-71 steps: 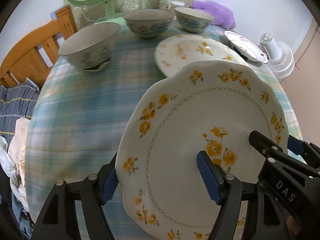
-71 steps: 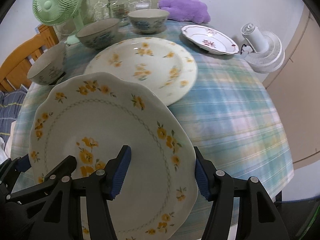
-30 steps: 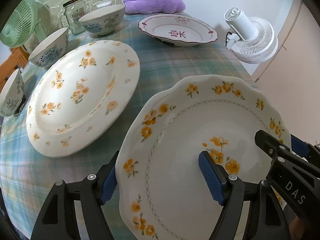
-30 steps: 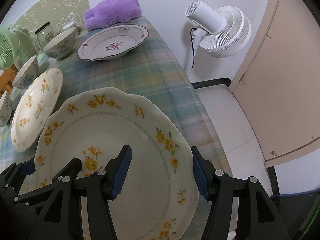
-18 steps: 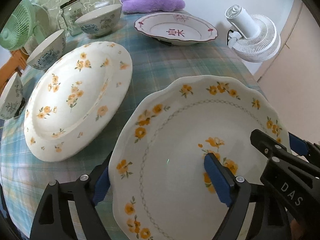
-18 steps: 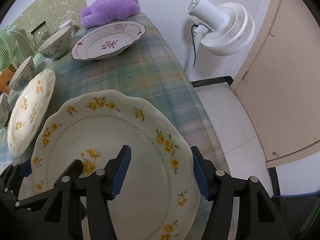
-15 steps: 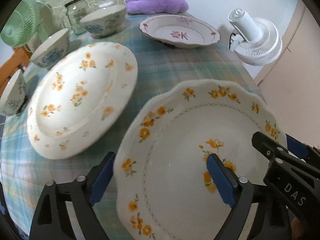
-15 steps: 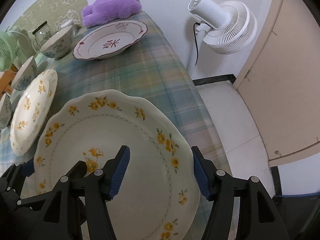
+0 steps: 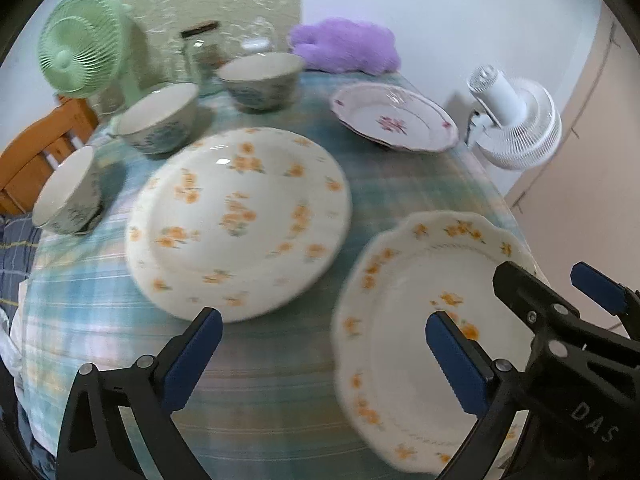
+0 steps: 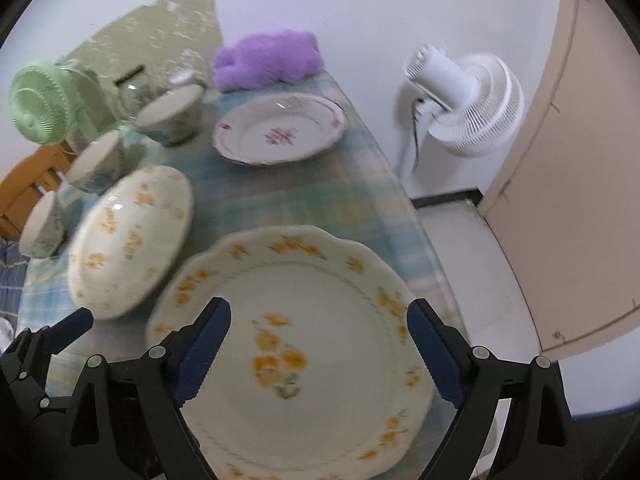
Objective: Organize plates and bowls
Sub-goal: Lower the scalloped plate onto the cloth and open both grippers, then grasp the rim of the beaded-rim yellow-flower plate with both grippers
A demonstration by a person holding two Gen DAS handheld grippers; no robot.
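Note:
A scalloped white plate with yellow flowers [image 10: 320, 344] lies on the table's near right corner; it also shows in the left wrist view [image 9: 416, 320]. My right gripper [image 10: 316, 344] is open, its jaws spread over the plate. My left gripper [image 9: 320, 352] is open and empty, left of that plate. A large round yellow-flowered plate [image 9: 240, 216] lies mid-table. A pink-flowered plate [image 9: 394, 122] lies at the far right. Three bowls [image 9: 160, 118] [image 9: 262, 76] [image 9: 68, 196] stand along the back left.
The table has a blue-green checked cloth [image 9: 100, 320]. A green fan [image 9: 78, 56], a glass jar [image 9: 202, 50] and a purple plush [image 9: 346, 46] stand at the back. A white floor fan [image 10: 468, 100] stands beyond the right edge. A wooden chair [image 9: 36, 148] is at left.
Both grippers carried the scalloped plate to the right and set it on the table. Both have let go; the left gripper has drawn back and to the left of the plate.

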